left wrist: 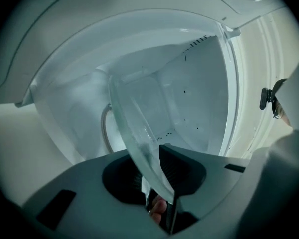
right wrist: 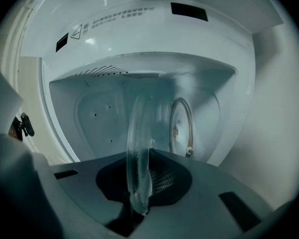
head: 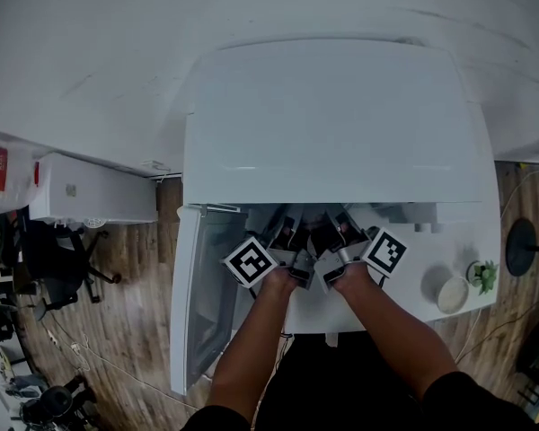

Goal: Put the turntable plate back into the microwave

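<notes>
A clear glass turntable plate (left wrist: pixel 134 128) is held on edge at the mouth of the white microwave (head: pixel 332 124). My left gripper (left wrist: pixel 157 178) is shut on its rim. My right gripper (right wrist: pixel 139 183) is also shut on the plate (right wrist: pixel 138 153), which rises straight from between its jaws. In the head view both grippers, left (head: pixel 290 233) and right (head: pixel 340 233), sit side by side at the cavity opening, and the plate there is hidden. Inside the cavity a roller ring (right wrist: pixel 182 128) lies on the floor, beyond the plate.
The microwave door (head: pixel 202 294) hangs open to the left. On the white counter at the right stand a small potted plant (head: pixel 483 275) and a round white dish (head: pixel 451 294). A chair (head: pixel 63 259) and a white box (head: pixel 90 191) stand on the wooden floor at left.
</notes>
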`<control>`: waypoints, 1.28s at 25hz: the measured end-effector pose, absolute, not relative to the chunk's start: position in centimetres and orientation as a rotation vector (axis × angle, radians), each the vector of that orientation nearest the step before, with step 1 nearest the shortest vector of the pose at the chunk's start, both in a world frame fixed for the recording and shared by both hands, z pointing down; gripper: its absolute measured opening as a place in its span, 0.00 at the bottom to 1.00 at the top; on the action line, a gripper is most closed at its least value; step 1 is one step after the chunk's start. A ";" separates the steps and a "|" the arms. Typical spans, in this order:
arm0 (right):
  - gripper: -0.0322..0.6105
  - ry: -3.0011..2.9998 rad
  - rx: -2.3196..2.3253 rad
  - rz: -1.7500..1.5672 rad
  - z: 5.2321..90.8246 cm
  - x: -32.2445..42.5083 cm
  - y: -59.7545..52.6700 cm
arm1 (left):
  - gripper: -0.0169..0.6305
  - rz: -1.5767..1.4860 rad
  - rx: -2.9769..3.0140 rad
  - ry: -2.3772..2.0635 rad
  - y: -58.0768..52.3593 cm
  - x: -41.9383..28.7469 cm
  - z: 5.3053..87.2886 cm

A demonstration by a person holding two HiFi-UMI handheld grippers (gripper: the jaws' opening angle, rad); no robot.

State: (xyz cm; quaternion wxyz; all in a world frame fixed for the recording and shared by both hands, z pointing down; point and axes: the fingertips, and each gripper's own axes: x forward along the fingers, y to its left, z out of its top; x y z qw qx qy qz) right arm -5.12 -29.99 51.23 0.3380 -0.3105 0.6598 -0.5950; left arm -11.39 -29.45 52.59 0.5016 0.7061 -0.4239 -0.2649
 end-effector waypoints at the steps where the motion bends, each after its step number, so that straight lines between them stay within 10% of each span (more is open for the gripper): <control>1: 0.13 1.719 -0.808 -1.543 51.2 -5.1 -30.1 | 0.18 -0.632 1.705 -1.033 -29.2 -11.6 52.7; 32: 0.15 1.730 -0.901 -1.570 53.0 -4.0 -32.4 | 0.13 -0.877 1.476 -0.895 -30.5 -11.3 52.1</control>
